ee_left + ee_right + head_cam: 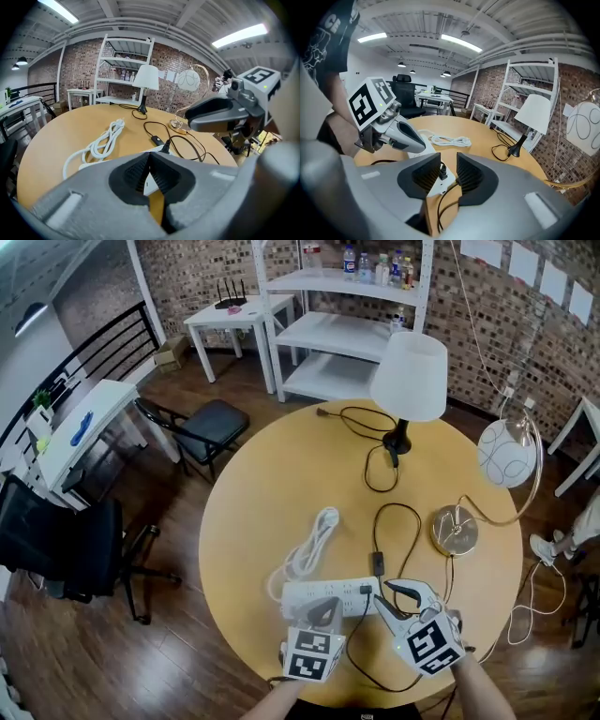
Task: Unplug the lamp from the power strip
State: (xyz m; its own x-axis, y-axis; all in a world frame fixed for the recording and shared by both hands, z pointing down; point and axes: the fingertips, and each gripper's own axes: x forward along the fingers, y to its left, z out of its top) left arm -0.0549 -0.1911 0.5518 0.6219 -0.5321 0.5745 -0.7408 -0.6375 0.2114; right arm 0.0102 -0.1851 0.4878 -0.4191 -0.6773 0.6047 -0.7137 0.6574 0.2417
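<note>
Black, the lamp plug sits in the white power strip at the tabletop's six o'clock edge. The right claw is released, its pads flanking the plug without pressing, seemingly lined up to pinch it. The left claw, clenched on nothing, hovers over the strip at the plug's nine o'clock, probably to pin it down.

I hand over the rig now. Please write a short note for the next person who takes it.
Left gripper: fingers together, empty, over the power strip.
Right gripper: open; the black plug shows in the gap between its fingers, not gripped.
Done: nothing yet; the plug sits in the strip, near its end.
Left: close on the plug, pull it out.
</note>
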